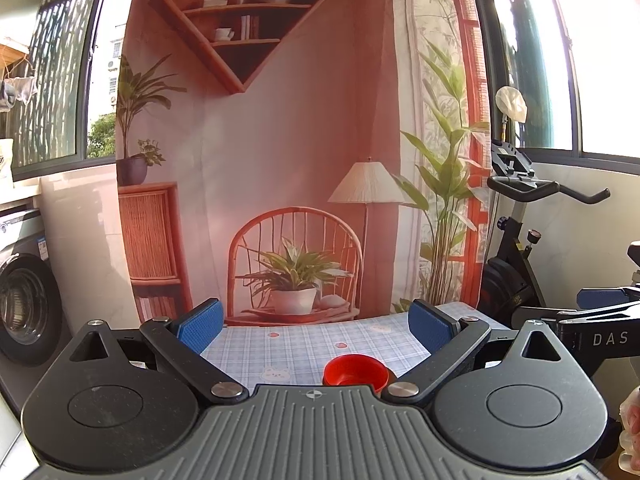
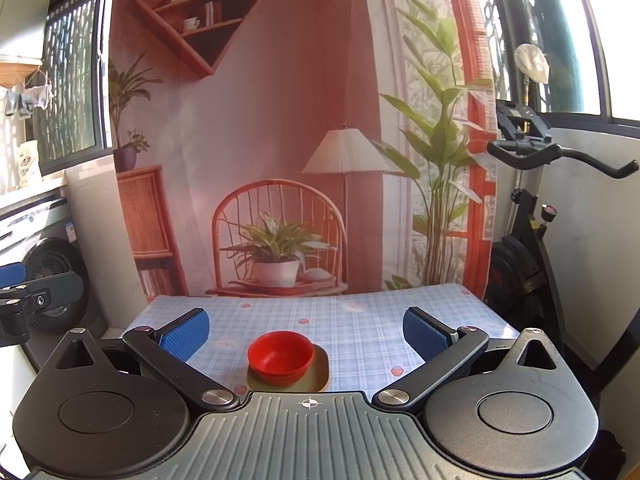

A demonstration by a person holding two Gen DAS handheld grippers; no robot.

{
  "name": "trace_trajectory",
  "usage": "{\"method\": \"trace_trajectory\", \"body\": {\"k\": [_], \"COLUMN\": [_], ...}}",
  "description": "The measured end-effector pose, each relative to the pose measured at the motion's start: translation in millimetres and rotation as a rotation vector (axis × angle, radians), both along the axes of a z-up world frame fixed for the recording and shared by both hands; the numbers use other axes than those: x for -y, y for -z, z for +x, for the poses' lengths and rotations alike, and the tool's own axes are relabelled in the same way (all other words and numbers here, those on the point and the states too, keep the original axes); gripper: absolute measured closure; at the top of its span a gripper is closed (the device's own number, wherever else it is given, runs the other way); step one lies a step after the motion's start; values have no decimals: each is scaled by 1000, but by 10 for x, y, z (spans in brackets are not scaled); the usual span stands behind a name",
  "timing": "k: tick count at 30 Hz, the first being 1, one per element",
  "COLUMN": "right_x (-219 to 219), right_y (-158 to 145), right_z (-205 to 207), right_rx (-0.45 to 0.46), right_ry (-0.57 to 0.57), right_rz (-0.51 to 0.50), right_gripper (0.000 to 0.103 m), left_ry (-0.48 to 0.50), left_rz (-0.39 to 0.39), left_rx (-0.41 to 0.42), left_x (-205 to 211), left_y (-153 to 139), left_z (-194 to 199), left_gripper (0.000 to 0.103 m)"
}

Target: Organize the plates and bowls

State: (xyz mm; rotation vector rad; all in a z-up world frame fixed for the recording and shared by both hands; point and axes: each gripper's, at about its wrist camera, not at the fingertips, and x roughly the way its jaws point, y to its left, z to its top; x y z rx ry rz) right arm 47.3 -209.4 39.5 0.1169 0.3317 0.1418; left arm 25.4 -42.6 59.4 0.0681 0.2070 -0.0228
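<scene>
A red bowl (image 2: 280,354) sits on an olive-green square plate (image 2: 316,374) on the table with a blue checked cloth (image 2: 360,332). My right gripper (image 2: 306,332) is open and empty, held above and short of the bowl. In the left wrist view the red bowl (image 1: 355,370) shows low between the fingers, partly hidden by the gripper body; the plate is hidden there. My left gripper (image 1: 316,326) is open and empty, above the table (image 1: 288,344). The right gripper's side shows at the right edge of the left wrist view (image 1: 600,320).
A printed room backdrop (image 2: 280,140) hangs behind the table's far edge. An exercise bike (image 2: 532,208) stands to the right of the table. A washing machine (image 2: 48,272) stands to the left. The left gripper's finger (image 2: 24,292) shows at the left edge.
</scene>
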Motion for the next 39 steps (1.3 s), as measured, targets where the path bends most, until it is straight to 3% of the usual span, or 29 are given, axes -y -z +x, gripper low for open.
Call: {"method": "trace_trajectory", "body": {"k": [29, 39], "right_x": [-19, 4], "right_y": [-91, -139], "right_z": [-138, -208], "right_rx": [31, 50], "right_ry": [11, 17], "right_rz": [4, 9], "right_gripper": [0, 0], "left_ry": [9, 21], "left_rz": [-10, -14], "left_rx": [8, 48], "left_x": [-86, -100], "left_y": [-50, -81], "left_z": [-54, -139], "left_gripper": [3, 3]}}
